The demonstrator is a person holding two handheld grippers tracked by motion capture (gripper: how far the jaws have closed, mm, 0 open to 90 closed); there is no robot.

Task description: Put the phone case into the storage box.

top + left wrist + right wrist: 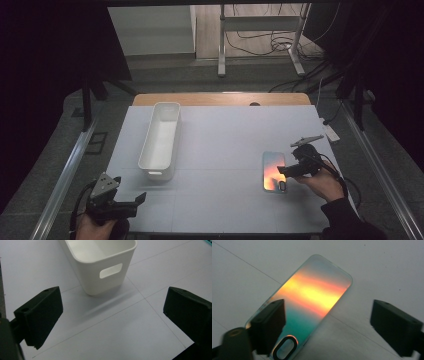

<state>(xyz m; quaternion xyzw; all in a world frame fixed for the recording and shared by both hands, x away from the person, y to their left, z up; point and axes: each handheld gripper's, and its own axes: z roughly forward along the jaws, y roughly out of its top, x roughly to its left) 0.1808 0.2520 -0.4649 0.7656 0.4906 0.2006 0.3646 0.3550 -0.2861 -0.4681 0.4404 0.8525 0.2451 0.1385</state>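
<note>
A phone case (273,167) with a sunset print of orange, yellow and teal lies flat on the white table at the right. My right gripper (283,176) hovers at its near end, pointing left across it. In the right gripper view the case (312,295) runs away from me. The left jaw stands over the case's near left edge and the right jaw stands off it over bare table, so my right gripper (328,312) is open with no pad pressing. My left gripper (131,189) rests at the front left corner, open and holding nothing.
A long white bin (156,173) stands left of centre, empty, its handle end towards my left gripper (112,307); the bin's wall (92,282) is a short way ahead of it. A wooden table edge (220,98) lies at the back, and beyond it are desk legs and cables on the floor.
</note>
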